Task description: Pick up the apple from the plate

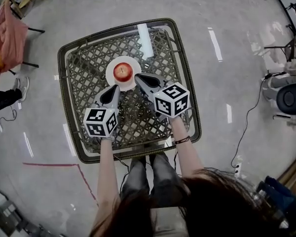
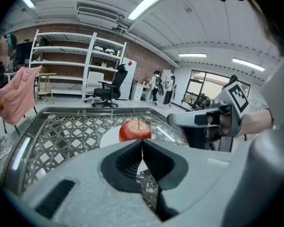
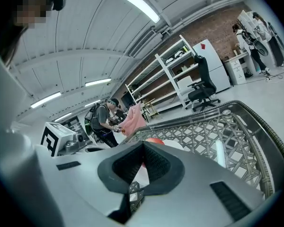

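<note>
Your apple sits upright, stem up, at the centre of the white plate. The plate rests on the lattice-topped table, in the half farther from you.

Your left gripper has its jaws fully together, with nothing between them. In the left gripper view the two dark pads meet along a single seam at the left gripper's tip, and the apple stands beyond that tip, apart from it, on the plate. In the head view the tip lies at the near-left edge of the plate, close to the apple but not touching it.

Your right gripper also has its jaws together and holds nothing. In the right gripper view the pads meet at the tip, and only a small red part of the apple shows above them. In the head view this tip lies just beside the apple on its right, over the plate's rim; contact cannot be confirmed.

A pink cloth hangs off to the left of the table.
</note>
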